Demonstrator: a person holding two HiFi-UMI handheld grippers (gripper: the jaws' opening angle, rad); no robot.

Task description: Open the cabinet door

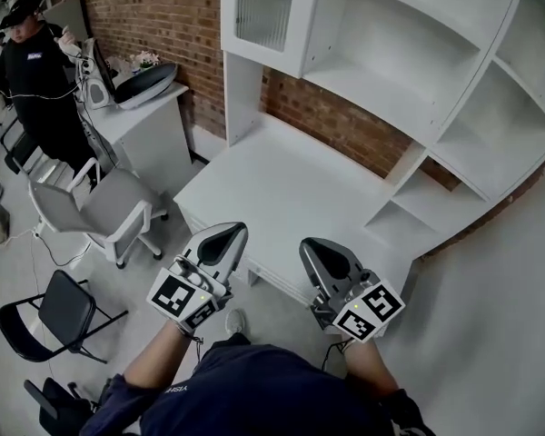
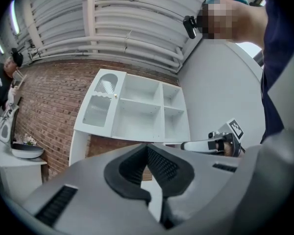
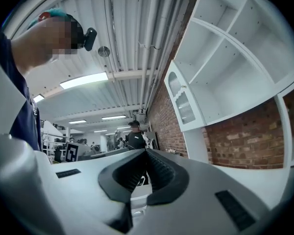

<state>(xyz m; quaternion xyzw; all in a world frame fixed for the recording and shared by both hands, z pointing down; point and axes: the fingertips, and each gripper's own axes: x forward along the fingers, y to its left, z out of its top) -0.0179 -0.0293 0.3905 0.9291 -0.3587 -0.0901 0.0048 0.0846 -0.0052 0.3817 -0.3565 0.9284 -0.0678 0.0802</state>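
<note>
The cabinet door [image 1: 265, 12], white-framed with ribbed glass, closes the top left box of a white shelf unit [image 1: 418, 71] above a white desk [image 1: 291, 198]. In the head view both grippers hover at the desk's near edge, well below and short of the door. My left gripper [image 1: 231, 232] is shut and holds nothing; so is my right gripper [image 1: 314, 246]. The left gripper view has the door [image 2: 100, 102] far beyond the shut left gripper [image 2: 148, 149]. The door [image 3: 182, 104] is seen edge-on past the shut right gripper [image 3: 146, 153] in the right gripper view.
A brick wall [image 1: 163, 12] backs the desk. Left of it stand a side table [image 1: 141, 116] with equipment, a grey office chair [image 1: 109, 209] and a black folding chair [image 1: 59, 312]. A person in black [image 1: 32, 71] stands at the far left.
</note>
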